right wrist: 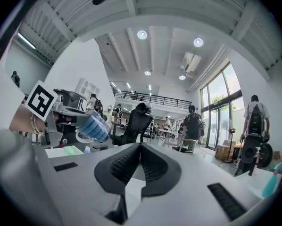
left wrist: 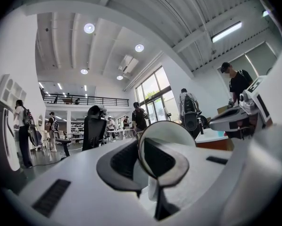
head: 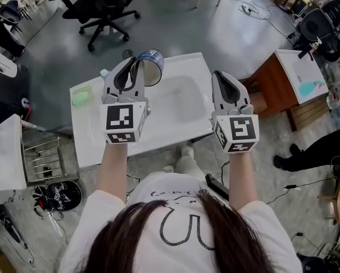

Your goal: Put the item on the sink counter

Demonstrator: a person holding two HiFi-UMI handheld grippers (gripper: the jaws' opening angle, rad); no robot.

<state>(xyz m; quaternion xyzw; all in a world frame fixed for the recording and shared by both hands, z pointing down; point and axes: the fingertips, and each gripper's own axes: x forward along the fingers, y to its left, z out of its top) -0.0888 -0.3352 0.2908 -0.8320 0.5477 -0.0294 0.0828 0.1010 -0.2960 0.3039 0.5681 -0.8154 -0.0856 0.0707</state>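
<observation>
A blue-striped mug [head: 152,66] hangs tilted above the back left of the white sink counter [head: 93,147]. My left gripper [head: 137,61] is shut on the mug's wall at the rim. In the left gripper view the mug's round rim [left wrist: 171,132] stands between the jaws, one jaw inside it and one outside. My right gripper [head: 218,75] is held over the counter's right edge, jaws together and nothing in them. The right gripper view shows its shut jaws [right wrist: 140,147] and, to the left, the mug [right wrist: 95,127] in the other gripper.
A green soap bar [head: 81,96] and a small bottle [head: 104,73] sit on the counter's left side. The basin [head: 184,104] takes up the middle. A wooden cabinet [head: 278,81] stands to the right, a wire rack [head: 45,155] to the left, and an office chair [head: 102,7] behind.
</observation>
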